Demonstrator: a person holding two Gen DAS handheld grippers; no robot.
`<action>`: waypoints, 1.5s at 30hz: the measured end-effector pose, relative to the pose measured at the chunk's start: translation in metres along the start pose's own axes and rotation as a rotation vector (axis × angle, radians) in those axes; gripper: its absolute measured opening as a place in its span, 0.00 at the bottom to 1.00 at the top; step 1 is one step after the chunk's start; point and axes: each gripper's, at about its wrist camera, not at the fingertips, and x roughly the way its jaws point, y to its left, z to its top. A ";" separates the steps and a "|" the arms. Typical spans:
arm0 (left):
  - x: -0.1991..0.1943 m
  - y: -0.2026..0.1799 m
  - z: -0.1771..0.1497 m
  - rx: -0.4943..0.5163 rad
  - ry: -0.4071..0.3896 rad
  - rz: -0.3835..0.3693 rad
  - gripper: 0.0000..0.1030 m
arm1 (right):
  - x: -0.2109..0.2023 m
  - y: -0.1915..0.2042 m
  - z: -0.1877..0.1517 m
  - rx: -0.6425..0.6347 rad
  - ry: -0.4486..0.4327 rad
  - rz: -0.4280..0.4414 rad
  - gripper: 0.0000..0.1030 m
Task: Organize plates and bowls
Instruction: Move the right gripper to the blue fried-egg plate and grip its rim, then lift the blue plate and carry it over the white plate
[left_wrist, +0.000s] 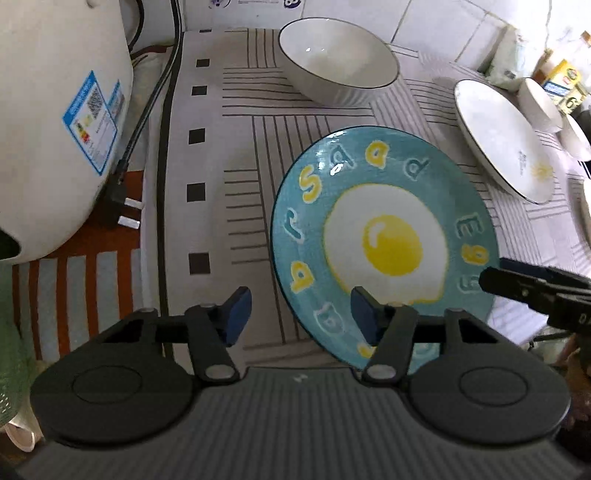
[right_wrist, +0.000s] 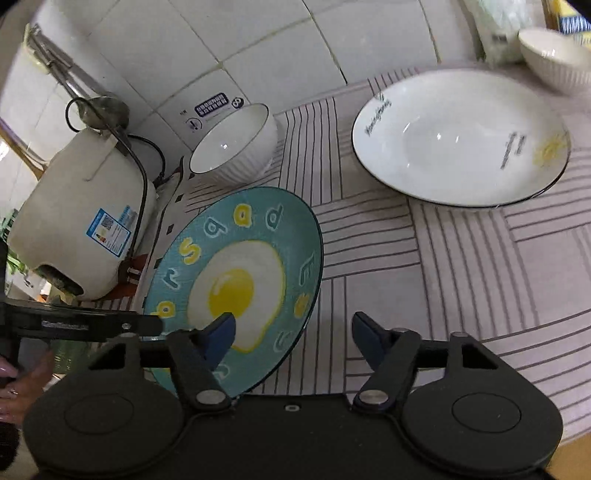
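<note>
A teal plate with a fried-egg picture (left_wrist: 384, 236) lies on the striped mat; it also shows in the right wrist view (right_wrist: 236, 280). My left gripper (left_wrist: 301, 314) is open, its right finger over the plate's near-left rim. My right gripper (right_wrist: 291, 332) is open, its left finger over the plate's near rim; it enters the left wrist view at the right (left_wrist: 532, 291). A white ribbed bowl (left_wrist: 336, 62) stands behind, also in the right wrist view (right_wrist: 236, 144). A white dark-rimmed plate (right_wrist: 461, 136) lies to the right, seen too in the left wrist view (left_wrist: 498, 136).
A white rice cooker (left_wrist: 55, 110) with a cord and plug (left_wrist: 125, 206) stands at the left. Small white bowls (left_wrist: 543, 103) and packets sit at the far right. Another small ribbed bowl (right_wrist: 554, 59) stands behind the white plate. A tiled wall (right_wrist: 258, 48) is at the back.
</note>
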 end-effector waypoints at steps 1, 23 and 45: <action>0.003 0.000 0.001 -0.008 0.001 -0.003 0.48 | 0.003 0.000 0.000 0.005 0.003 0.001 0.69; 0.015 0.015 0.011 -0.091 0.045 -0.082 0.23 | 0.019 0.002 0.008 -0.050 0.049 0.024 0.18; -0.048 -0.072 0.059 0.142 -0.038 -0.158 0.24 | -0.093 -0.003 0.029 -0.063 -0.093 -0.030 0.21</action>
